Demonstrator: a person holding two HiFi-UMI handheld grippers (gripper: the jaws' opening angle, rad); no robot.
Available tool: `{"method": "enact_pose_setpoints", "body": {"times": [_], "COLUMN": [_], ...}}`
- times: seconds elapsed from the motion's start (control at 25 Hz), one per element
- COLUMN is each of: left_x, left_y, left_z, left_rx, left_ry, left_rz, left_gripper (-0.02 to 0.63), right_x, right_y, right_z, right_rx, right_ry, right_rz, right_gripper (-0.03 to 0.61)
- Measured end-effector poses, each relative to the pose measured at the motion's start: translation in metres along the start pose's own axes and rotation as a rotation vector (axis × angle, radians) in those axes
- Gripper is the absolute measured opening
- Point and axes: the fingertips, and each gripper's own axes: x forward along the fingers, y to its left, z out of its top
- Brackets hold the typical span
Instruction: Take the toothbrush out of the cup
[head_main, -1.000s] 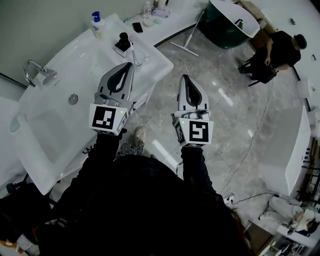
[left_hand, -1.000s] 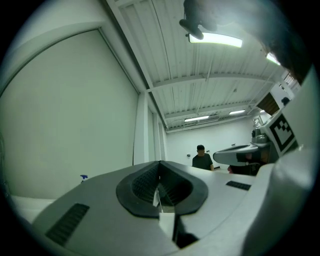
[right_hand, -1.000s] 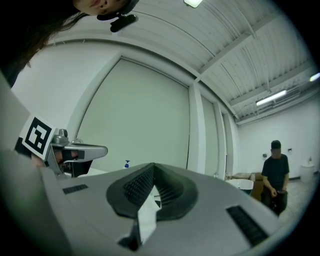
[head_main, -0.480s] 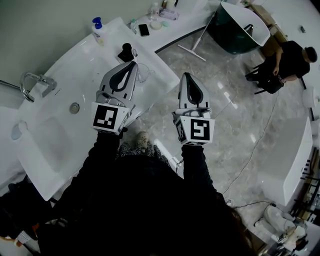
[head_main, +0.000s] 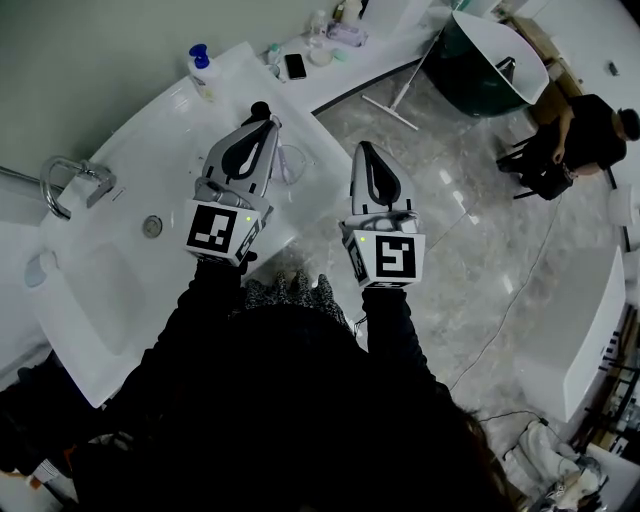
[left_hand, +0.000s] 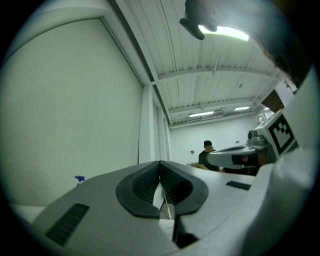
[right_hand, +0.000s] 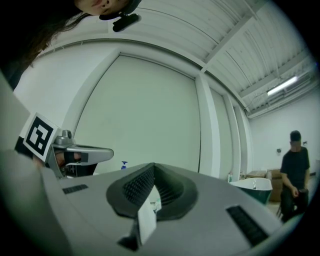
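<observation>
toothbrush (head_main: 283, 163) not yet touched: this is only the approach. set against a second ago, the white worktop (head_main: 170, 135) lies closer under both tongs, which have come forward together. left gripper (head_main: 266, 122) and right gripper (head_main: 363, 150) each have jaws pressed together on nothing. the left tip now hangs just beside the clear cup (head_main: 295, 160), near the worktop's front edge by its right corner; the right is over the floor. the toothbrush stands in that cup. i judge the jaws must part before any grasp.
</observation>
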Motion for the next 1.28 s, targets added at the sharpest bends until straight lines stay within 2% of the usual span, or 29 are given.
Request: {"method": "enact_pose_setpoints", "body": {"times": [0.28, 0.48, 0.64, 0.76, 1.04, 1.16, 1.28], "left_x": [0.004, 0.004, 0.006, 0.008, 0.013, 0.016, 0.021], "left_y": [0.005, 0.011, 0.011, 0.016, 0.019, 0.018, 0.018], "left_z": [-0.010, -0.034, -0.046, -0.061, -0.102, -0.119, -0.129], "left_rx": [-0.013, -0.081, -0.103, -0.163, -0.245, -0.287, -0.294], "left_ry": [0.045, 0.103, 0.134, 0.163, 0.278, 0.331, 0.374], "left_rz": [0.008, 0.011, 0.006, 0.019, 0.019, 0.011, 0.001], "left_gripper": [0.009, 0.011, 0.016, 0.103, 0.235, 0.247, 0.247], "right_x": [0.012, 0.027, 0.035, 0.041, 0.046, 0.048, 0.050], "right_y": [-0.006, -0.003, -0.005, -0.005, -0.014, -0.014, -0.017], "right_z": [-0.003, -0.005, -0.007, -0.008, -0.015, -0.017, -0.018], "right_rx": [0.013, 0.015, 0.021, 0.013, 0.014, 0.009, 0.005], "right_ry": [0.014, 0.012, 0.034, 0.026, 0.036, 0.042, 0.045], "right_rz": [0.011, 0.064, 0.087, 0.110, 0.125, 0.137, 0.145], "right_gripper": [0.005, 0.005, 0.005, 0.005, 0.005, 0.005, 0.005]}}
